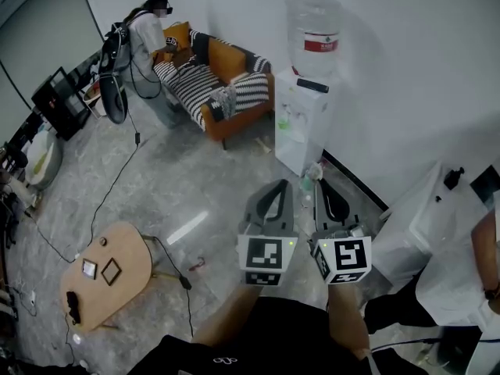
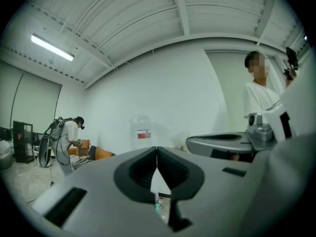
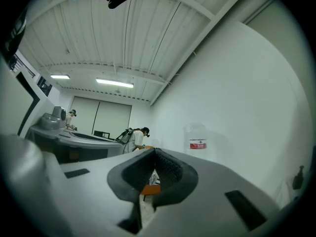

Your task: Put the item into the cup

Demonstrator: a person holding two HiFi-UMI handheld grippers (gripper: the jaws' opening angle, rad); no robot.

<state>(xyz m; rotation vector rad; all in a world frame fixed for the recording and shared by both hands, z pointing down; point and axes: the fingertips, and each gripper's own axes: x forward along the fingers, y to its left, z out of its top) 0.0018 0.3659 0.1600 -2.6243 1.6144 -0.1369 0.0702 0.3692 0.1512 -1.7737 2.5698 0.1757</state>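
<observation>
Cup and item could not be picked out in any view; a few small things on the floor at the foot of the water dispenser (image 1: 299, 123), just right of centre in the head view, were too tiny to name. Both tools were held level, side by side at the lower middle of that frame. The left gripper (image 1: 276, 189) had its jaws pressed together with nothing between them, and the right gripper (image 1: 326, 187) beside it was likewise closed and empty. An orange sofa (image 1: 228, 62) with striped cushions stood at the upper middle, a person with a backpack (image 1: 146, 33) stood by it at the upper left, and a small wooden table (image 1: 125, 244) sat at the lower left
</observation>
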